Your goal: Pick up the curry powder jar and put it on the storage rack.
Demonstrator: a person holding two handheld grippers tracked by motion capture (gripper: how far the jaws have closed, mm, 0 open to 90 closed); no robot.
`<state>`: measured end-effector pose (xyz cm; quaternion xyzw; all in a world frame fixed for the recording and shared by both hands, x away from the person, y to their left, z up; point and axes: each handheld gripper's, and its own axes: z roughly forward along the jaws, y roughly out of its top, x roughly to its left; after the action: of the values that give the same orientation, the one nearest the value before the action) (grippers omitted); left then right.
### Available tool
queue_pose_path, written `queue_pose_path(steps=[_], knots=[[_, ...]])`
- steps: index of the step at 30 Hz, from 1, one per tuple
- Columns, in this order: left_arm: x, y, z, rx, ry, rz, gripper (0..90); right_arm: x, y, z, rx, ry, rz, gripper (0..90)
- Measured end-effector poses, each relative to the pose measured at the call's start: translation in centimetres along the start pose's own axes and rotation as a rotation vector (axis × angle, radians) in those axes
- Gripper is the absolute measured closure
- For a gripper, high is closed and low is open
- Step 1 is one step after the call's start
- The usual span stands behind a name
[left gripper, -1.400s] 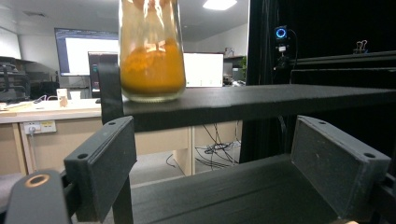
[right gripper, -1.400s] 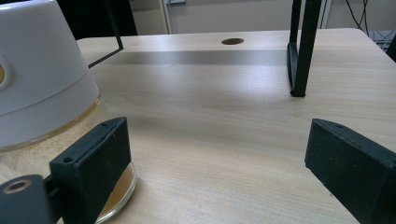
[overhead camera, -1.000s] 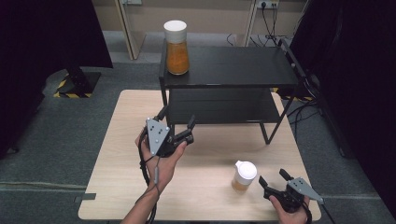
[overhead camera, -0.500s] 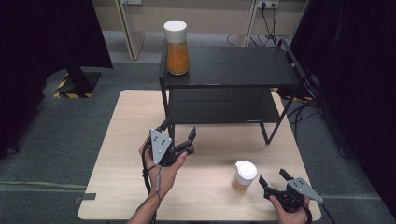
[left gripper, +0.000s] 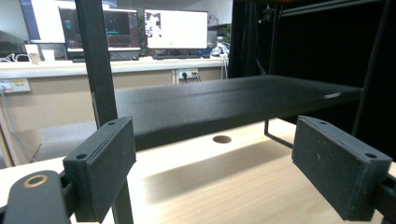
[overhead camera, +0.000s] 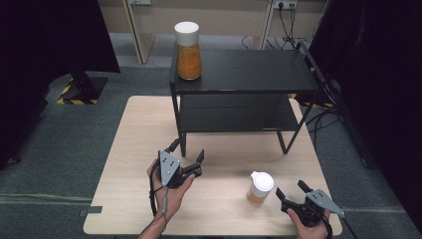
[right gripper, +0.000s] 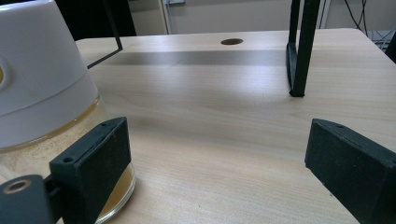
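My left gripper (overhead camera: 186,151) is held in a hand over the wooden table (overhead camera: 139,129), just in front of the black shelf rack's (overhead camera: 244,69) left front leg. Its jaws stand open and empty. In the left gripper view, the left gripper (left gripper: 222,172) looks under the rack's lower shelf (left gripper: 233,100). My right gripper (overhead camera: 289,188) rests open at the table's near right corner. A small jar (overhead camera: 260,188) with a white lid and amber contents stands just to its left. In the right gripper view, the jar (right gripper: 42,93) sits beside the left jaw of the right gripper (right gripper: 219,168), outside the gap.
A tall jar (overhead camera: 188,50) with a white lid and orange contents stands on the rack's top left corner. The rack's leg (right gripper: 301,46) rises ahead of the right gripper. A round hole (right gripper: 232,41) is cut into the far tabletop. Cables lie on the floor at the right.
The left hand has sunk toward the table and drawn nearer the table's front edge, its jaws still open. The right gripper and the small jar have stayed put.
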<state>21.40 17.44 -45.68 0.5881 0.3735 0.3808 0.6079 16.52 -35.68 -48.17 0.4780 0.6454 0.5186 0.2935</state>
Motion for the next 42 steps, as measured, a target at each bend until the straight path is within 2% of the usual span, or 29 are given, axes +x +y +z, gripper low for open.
queue_pose_path(steps=[6, 8, 12, 15, 22, 31, 42], knots=[[0.4, -1.4, -0.3, 0.021, -0.009, 0.0, 13.1, 0.0, 0.0, 0.0, 0.0, 0.0, 0.001, 7.0], [0.6, -1.9, -0.5, 0.026, -0.015, -0.011, 13.0, 0.0, 0.0, 0.0, -0.001, -0.001, 0.002, 7.0], [0.8, -3.2, -0.9, 0.033, -0.011, -0.022, 12.7, 0.0, 0.0, 0.0, 0.0, 0.0, 0.001, 7.0], [0.9, -3.8, -1.0, 0.059, -0.005, -0.015, 12.6, 0.0, 0.0, 0.0, 0.002, 0.001, -0.001, 7.0], [1.3, -4.8, -1.3, 0.095, -0.004, -0.006, 12.5, 0.0, 0.0, 0.0, 0.0, 0.002, -0.003, 7.0], [1.8, -5.8, -1.5, 0.117, -0.01, -0.025, 12.0, 0.0, 0.0, 0.0, -0.002, 0.004, -0.003, 7.0], [2.4, -6.1, -1.2, 0.146, -0.021, -0.031, 11.8, -0.1, 0.0, 0.0, -0.003, 0.006, -0.003, 7.0]])
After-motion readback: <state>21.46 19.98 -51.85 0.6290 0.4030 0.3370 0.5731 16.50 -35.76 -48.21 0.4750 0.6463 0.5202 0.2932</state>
